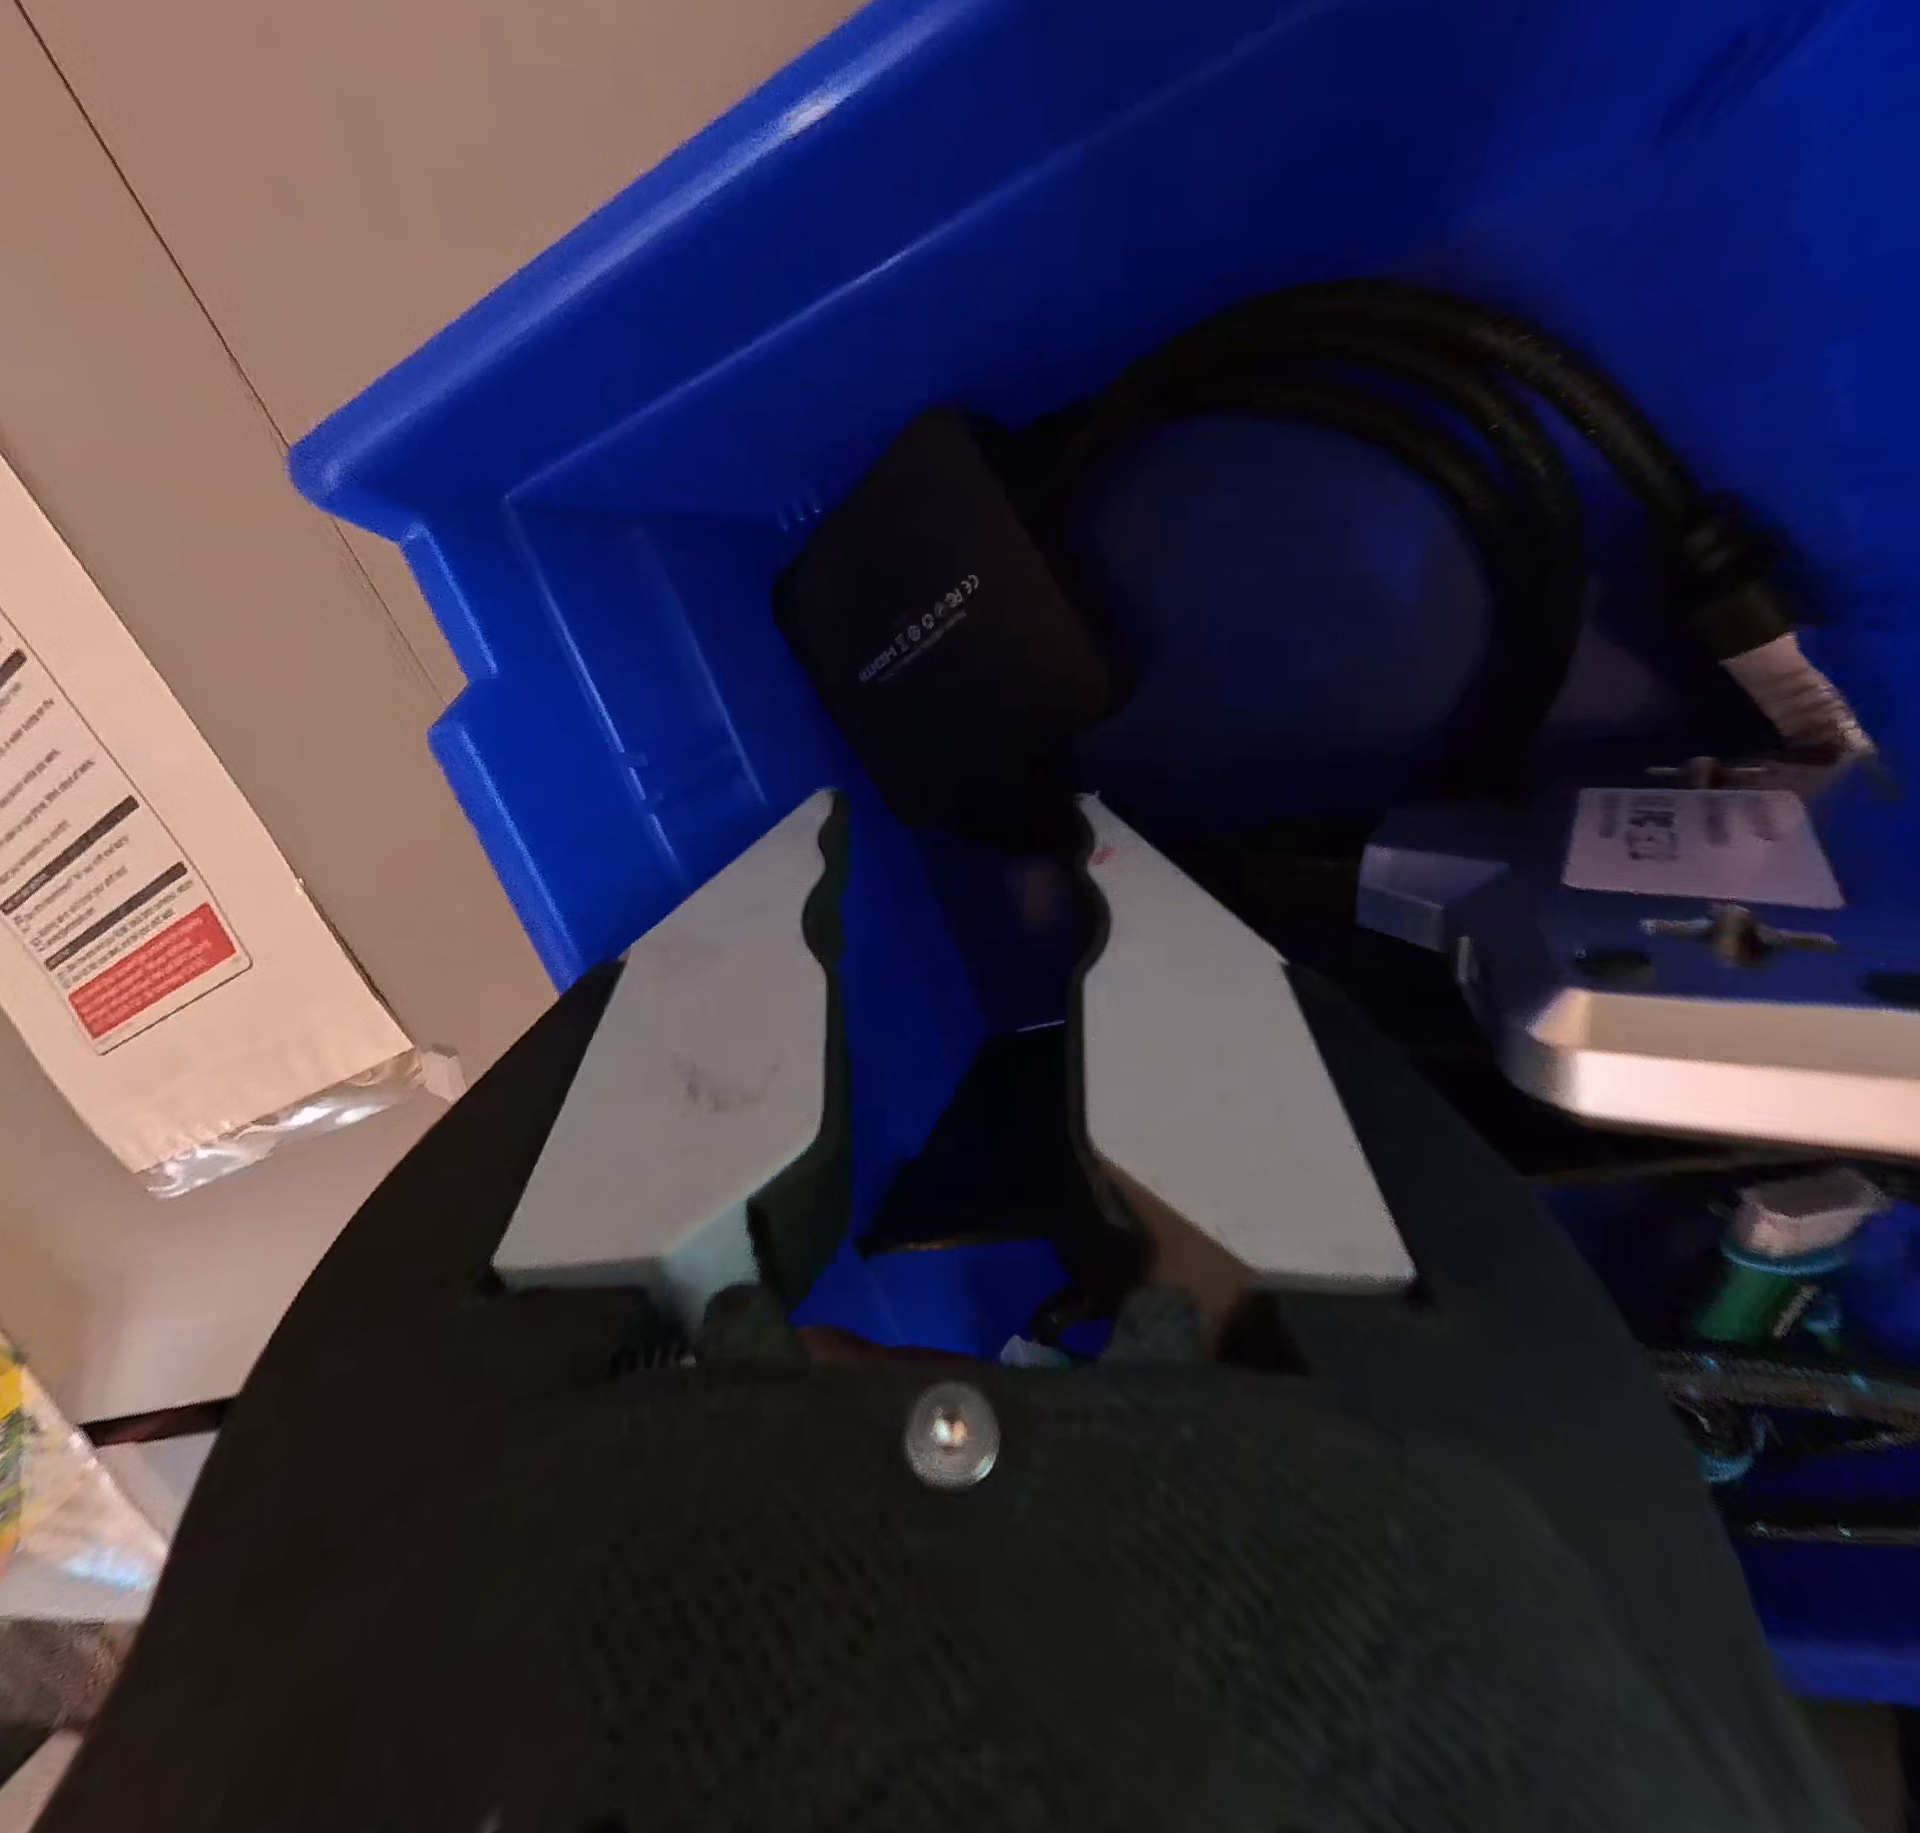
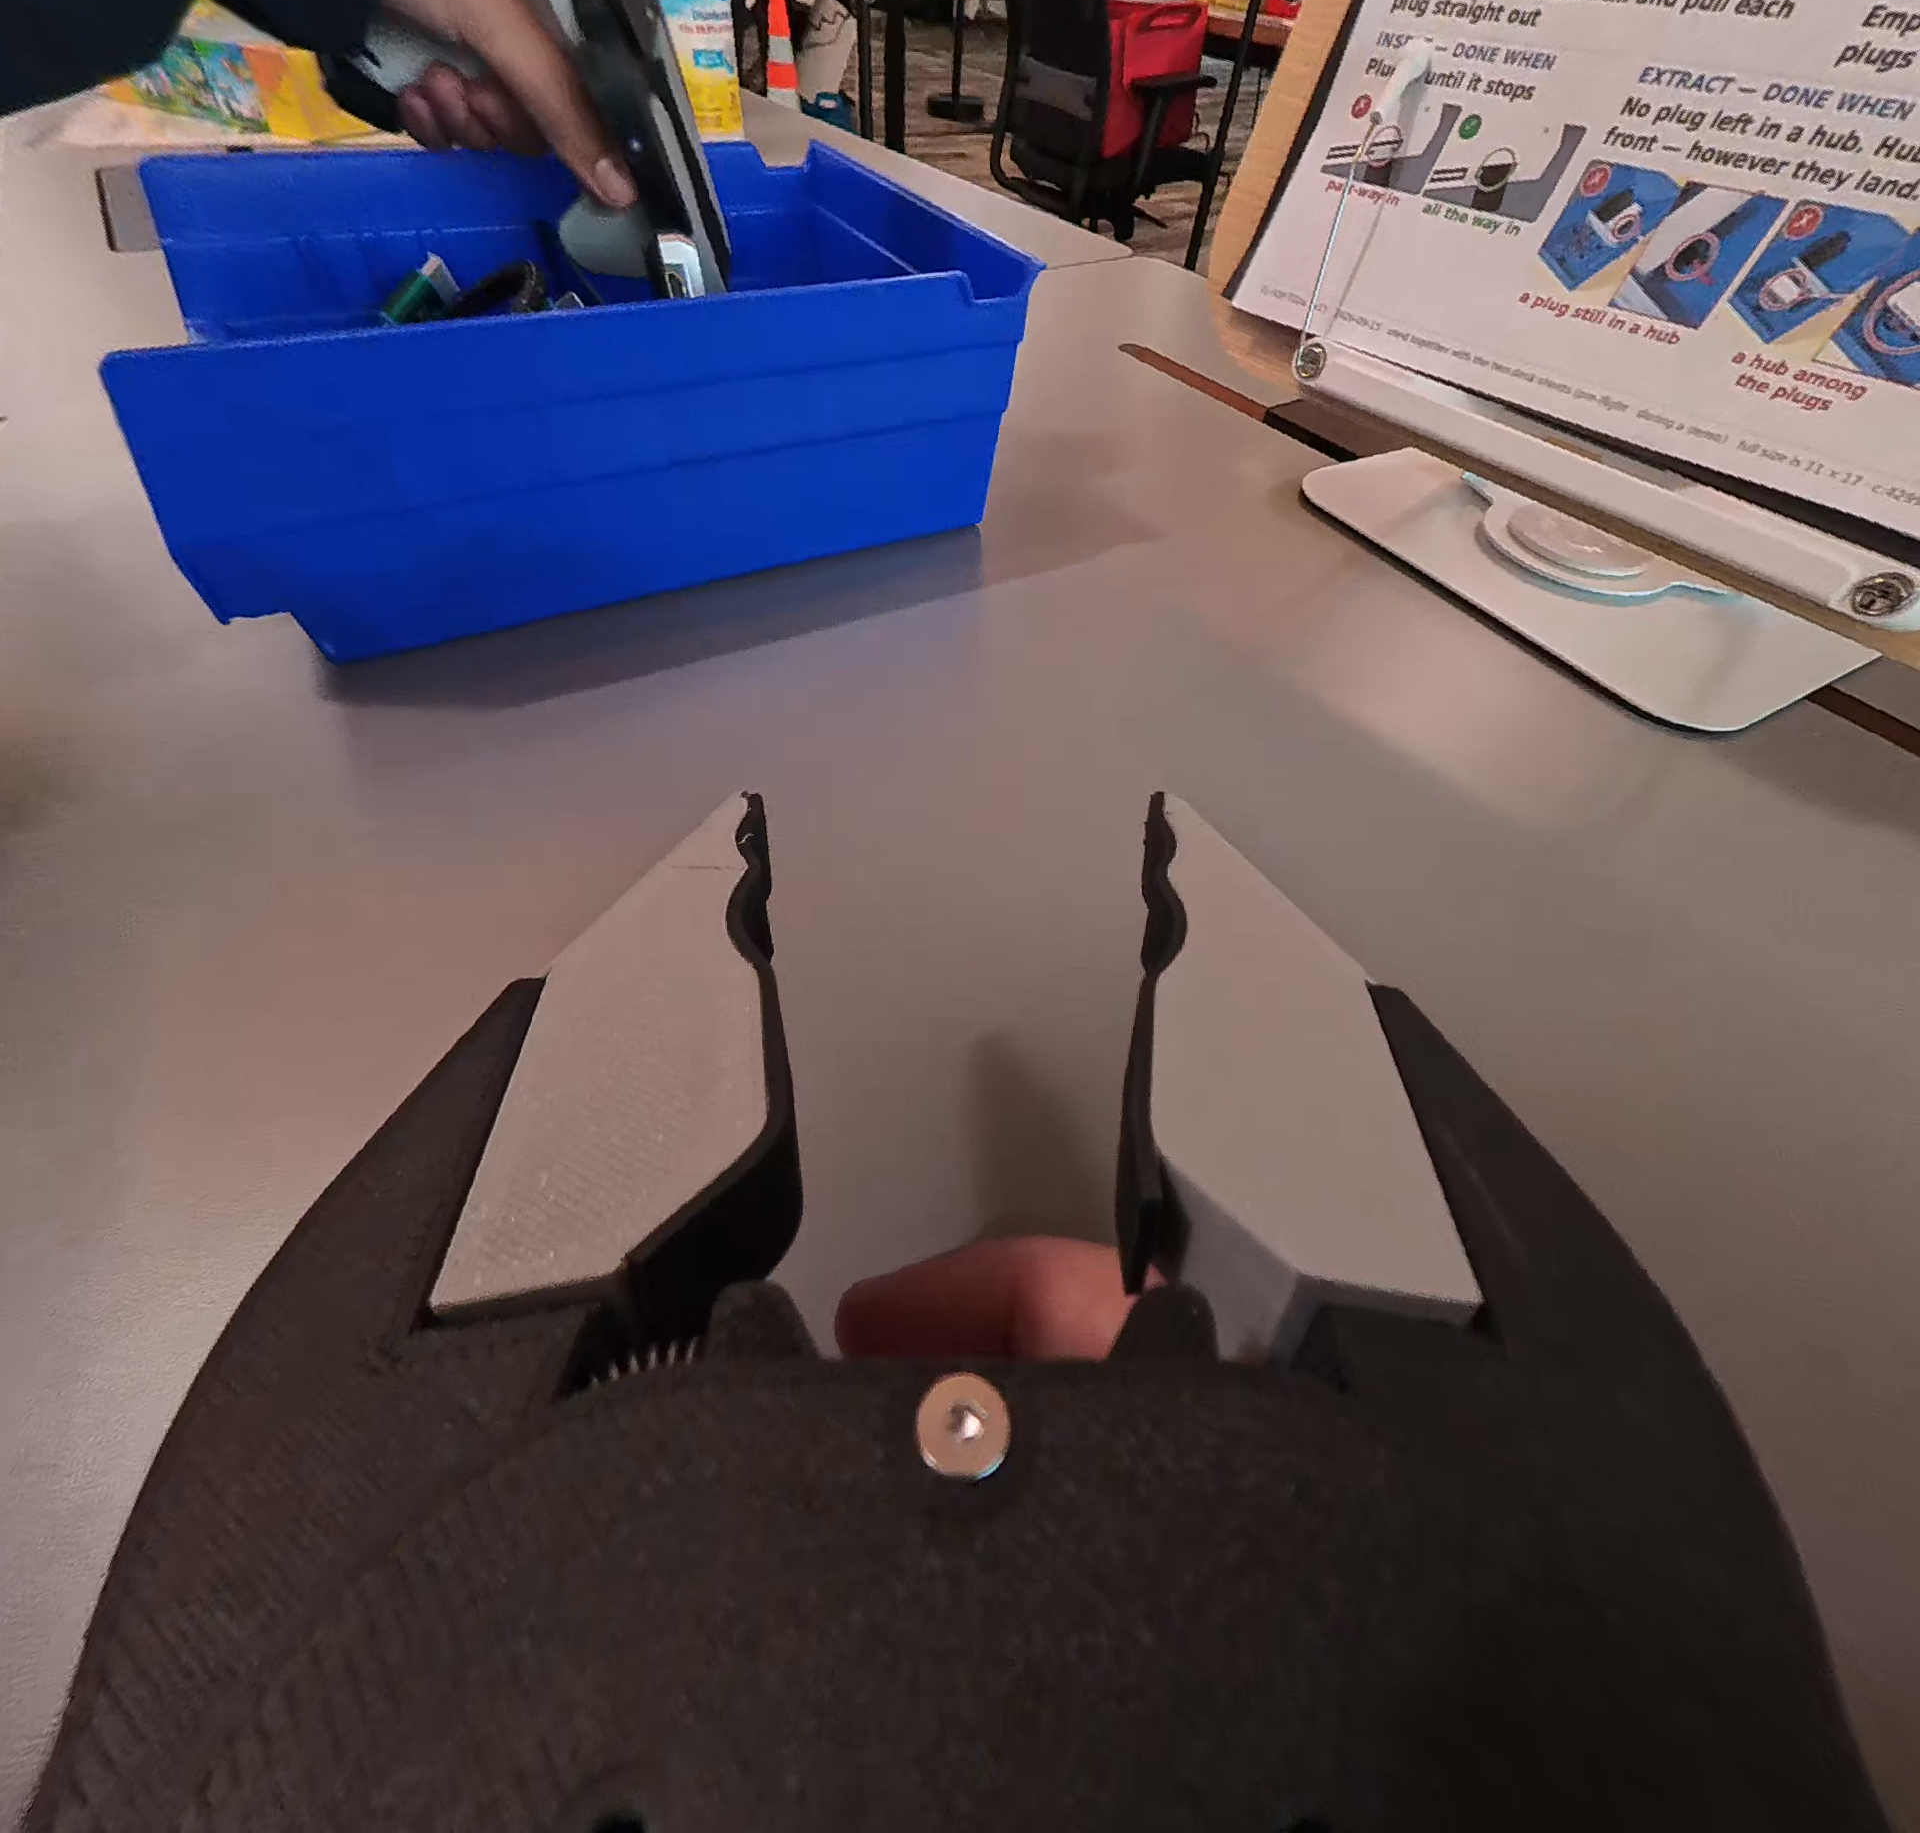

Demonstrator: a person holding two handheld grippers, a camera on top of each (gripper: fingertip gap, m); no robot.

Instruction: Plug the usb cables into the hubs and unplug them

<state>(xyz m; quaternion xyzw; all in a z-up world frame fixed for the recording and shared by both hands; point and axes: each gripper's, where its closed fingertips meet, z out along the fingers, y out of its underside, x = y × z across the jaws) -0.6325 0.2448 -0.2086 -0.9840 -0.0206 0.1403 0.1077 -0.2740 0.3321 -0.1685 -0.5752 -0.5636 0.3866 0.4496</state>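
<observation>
My left gripper [image 1: 958, 809] is inside a blue bin [image 1: 935, 256], jaws apart. Just past its fingertips lies a black square adapter [image 1: 935, 630] with a coiled black cable [image 1: 1403, 401]; the right fingertip is at the adapter's lower edge, and I cannot tell if it touches. A silver-white hub [image 1: 1662, 962] with a label lies to the right. In the right wrist view the left gripper [image 2: 675, 256] dips into the bin [image 2: 571, 453], held by a hand [image 2: 488, 69]. My right gripper [image 2: 951, 817] is open and empty, low over the grey table [image 2: 1039, 692], in front of the bin.
A green cylindrical item [image 1: 1766, 1295] and other small parts lie in the bin's near end. A white bag with a printed label [image 1: 135, 848] lies left of the bin. A printed sheet on a white stand [image 2: 1558, 578] is at the right. A wipes canister [image 2: 696, 7] stands behind the bin. The green cylindrical item [image 1: 1766, 1295] lies some 12 cm from my left tips, 25 cm from my right tips.
</observation>
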